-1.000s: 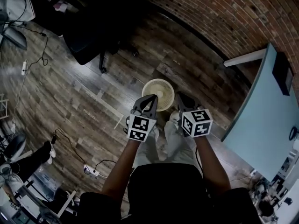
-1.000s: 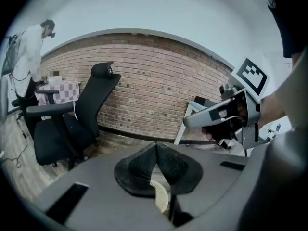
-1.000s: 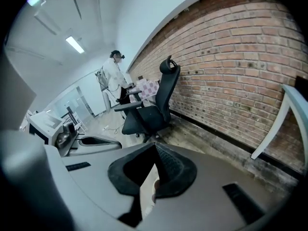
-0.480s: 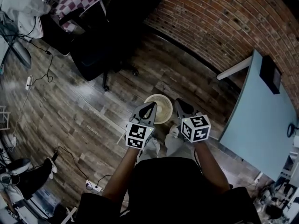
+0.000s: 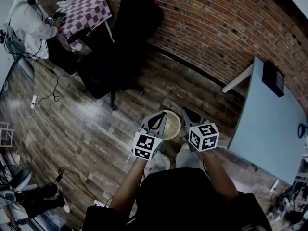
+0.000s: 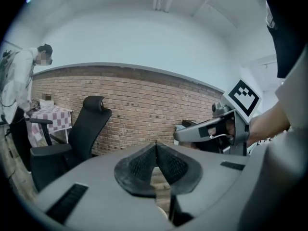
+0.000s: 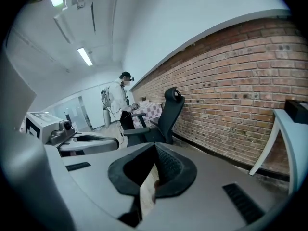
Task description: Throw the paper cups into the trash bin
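Note:
In the head view both grippers are held side by side in front of the person's body, above a wooden floor. My left gripper (image 5: 161, 115) is shut, its pads touching at the tips in the left gripper view (image 6: 156, 146), with nothing between them. My right gripper (image 5: 185, 110) is also shut and holds nothing; its pads meet at the tip in the right gripper view (image 7: 155, 147). A round cream trash bin (image 5: 172, 124) stands on the floor below, showing between the two grippers and partly hidden by them. No paper cup is in view.
A black office chair (image 5: 127, 37) stands before the brick wall (image 5: 216, 28). A pale blue table (image 5: 269, 124) is at the right. A person in white (image 5: 29, 18) sits at a checkered table (image 5: 84, 13) at the far left. Cables and a power strip (image 5: 33, 100) lie on the floor.
Both grippers have come up, still shut. The head view has tilted up, so the chair, wall and checkered table show more, and the bin looks smaller between the grippers.

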{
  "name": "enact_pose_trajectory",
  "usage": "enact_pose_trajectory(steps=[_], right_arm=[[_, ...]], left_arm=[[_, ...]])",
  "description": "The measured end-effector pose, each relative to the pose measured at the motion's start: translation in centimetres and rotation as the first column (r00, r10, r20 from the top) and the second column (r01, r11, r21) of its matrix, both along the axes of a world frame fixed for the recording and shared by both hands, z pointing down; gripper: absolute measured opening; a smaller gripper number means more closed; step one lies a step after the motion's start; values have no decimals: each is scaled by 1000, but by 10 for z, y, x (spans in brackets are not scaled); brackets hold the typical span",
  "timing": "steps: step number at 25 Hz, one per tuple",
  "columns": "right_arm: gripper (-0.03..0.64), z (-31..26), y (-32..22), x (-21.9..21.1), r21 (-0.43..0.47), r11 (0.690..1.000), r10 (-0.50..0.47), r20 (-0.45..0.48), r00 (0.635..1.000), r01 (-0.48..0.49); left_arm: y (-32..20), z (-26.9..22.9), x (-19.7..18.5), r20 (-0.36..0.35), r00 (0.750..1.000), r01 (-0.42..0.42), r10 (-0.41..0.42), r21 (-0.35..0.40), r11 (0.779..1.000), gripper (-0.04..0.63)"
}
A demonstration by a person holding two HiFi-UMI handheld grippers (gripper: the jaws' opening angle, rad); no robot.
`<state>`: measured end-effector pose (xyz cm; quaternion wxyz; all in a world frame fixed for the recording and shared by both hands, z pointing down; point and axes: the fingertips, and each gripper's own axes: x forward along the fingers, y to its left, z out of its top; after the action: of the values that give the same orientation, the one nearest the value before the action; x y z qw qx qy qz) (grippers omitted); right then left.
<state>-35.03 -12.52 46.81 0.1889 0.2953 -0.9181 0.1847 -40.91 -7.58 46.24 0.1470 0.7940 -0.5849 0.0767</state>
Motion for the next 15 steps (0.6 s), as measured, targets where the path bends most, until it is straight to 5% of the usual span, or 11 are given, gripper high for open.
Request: enact_pose_trajectory(steps=[15], right_arm=[[2, -67, 4, 10, 90, 996, -20, 116, 993, 10]], left_arm=[[-6, -57, 22, -1, 1000, -9, 10, 110, 994, 9]])
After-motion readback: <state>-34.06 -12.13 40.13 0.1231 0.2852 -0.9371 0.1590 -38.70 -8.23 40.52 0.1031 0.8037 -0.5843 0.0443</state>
